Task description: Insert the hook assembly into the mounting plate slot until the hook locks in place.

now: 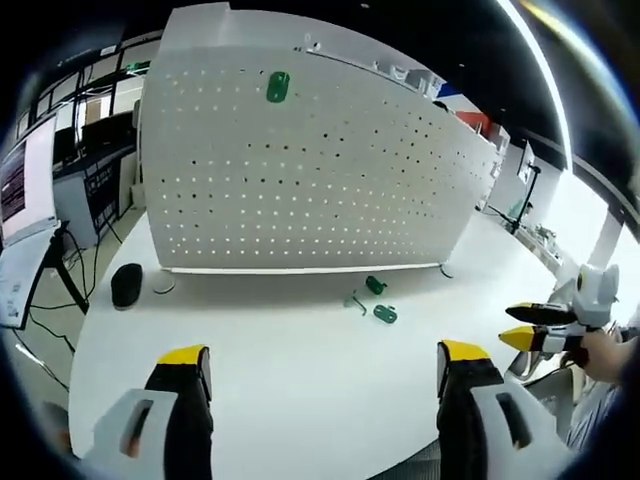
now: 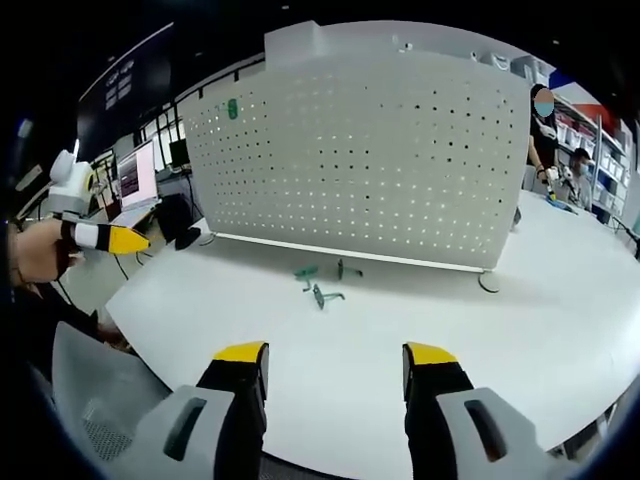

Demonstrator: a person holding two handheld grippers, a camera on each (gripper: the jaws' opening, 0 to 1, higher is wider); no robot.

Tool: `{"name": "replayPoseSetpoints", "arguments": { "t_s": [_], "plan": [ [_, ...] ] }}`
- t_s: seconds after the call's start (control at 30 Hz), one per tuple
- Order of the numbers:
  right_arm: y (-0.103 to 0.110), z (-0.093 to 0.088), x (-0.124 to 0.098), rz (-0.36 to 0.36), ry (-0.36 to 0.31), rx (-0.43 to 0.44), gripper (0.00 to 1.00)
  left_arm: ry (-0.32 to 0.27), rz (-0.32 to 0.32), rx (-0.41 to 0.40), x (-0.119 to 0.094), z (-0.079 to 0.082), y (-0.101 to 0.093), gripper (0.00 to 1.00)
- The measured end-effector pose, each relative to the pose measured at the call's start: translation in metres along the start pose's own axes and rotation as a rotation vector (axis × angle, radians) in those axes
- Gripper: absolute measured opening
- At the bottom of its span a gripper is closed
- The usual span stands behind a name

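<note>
Green hooks (image 1: 377,300) loose on table, green plate (image 1: 277,87) on pegboard

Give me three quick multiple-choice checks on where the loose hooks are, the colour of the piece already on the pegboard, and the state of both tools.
1. The loose hooks lie:
A. on the table in front of the pegboard
B. hanging on the pegboard
C. in the left tool

2. The piece mounted on the pegboard is:
A. red
B. green
C. yellow

3. The left tool and right tool are:
A. both shut on hooks
B. one open, one shut
C. both open and empty

Answers: 1 A, they rest on the white table; 2 B, a green oval near the board's top; 3 C, each tool's jaws stand apart with nothing between.
</note>
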State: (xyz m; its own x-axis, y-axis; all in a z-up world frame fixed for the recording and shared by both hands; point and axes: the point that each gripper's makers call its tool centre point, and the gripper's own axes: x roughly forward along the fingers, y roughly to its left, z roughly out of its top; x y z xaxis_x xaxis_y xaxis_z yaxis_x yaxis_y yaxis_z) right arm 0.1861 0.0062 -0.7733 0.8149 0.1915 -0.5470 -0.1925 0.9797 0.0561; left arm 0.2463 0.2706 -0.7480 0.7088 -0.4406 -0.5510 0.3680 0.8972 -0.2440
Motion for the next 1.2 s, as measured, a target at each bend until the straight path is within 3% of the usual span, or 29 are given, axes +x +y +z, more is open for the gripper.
{"name": "replayPoseSetpoints", "arguments": {
  "t_s": [0.43, 0.73, 1.2],
  "plan": [
    [0.011, -0.012, 0.006, 0.023, 0.041, -0.02, 0.51, 0.04, -0.056, -0.023, -0.011, -0.021, -0.009, 0.99],
    [0.021, -0.018, 0.015, 0.056, 0.083, -0.044, 0.47, 0.019, -0.046, -0.055, -0.016, -0.015, 0.005, 1.0],
    [0.04, -0.018, 0.063, 0.147, 0.135, -0.118, 0.4, 0.017, -0.052, -0.043, -0.011, -0.012, 0.003, 0.99]
  ]
}}
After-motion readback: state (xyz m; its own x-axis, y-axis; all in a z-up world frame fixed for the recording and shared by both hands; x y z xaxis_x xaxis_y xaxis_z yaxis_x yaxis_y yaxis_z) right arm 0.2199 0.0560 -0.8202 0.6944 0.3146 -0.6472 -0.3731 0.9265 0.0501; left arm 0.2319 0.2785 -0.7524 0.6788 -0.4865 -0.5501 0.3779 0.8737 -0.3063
